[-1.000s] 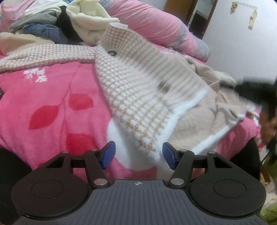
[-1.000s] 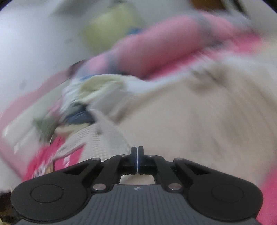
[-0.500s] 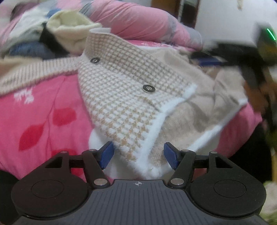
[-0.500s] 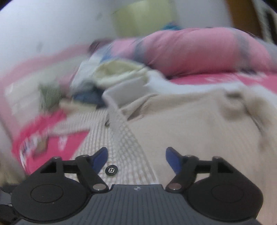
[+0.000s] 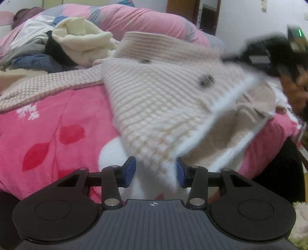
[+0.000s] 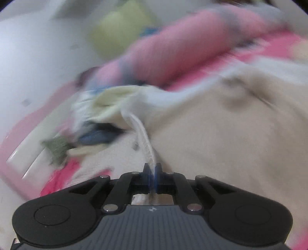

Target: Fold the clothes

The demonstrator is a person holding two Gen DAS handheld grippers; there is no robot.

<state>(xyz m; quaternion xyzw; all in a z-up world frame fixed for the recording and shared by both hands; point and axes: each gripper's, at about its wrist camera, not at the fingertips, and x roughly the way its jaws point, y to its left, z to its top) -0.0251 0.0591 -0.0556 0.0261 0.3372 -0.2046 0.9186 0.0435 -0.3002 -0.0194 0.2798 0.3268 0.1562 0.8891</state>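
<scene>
A pink blanket [image 5: 48,123] printed with red leaves and a white snowflake motif covers the bed from nine o'clock to seven o'clock in the left wrist view. A rolled pink quilt [image 5: 138,21] with grey-blue patches runs across twelve o'clock. A brown wooden door frame [image 5: 182,7] stands at one o'clock beside a white wall [image 5: 250,21]. In the blurred right wrist view, a yellow-green shape [image 6: 119,30] at eleven o'clock is perhaps a cushion.

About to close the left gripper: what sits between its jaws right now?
In the left wrist view, the lower corner of the checked cardigan, with its white trim, hangs into the gap of the open left gripper; neither blue pad clearly touches it.
</scene>
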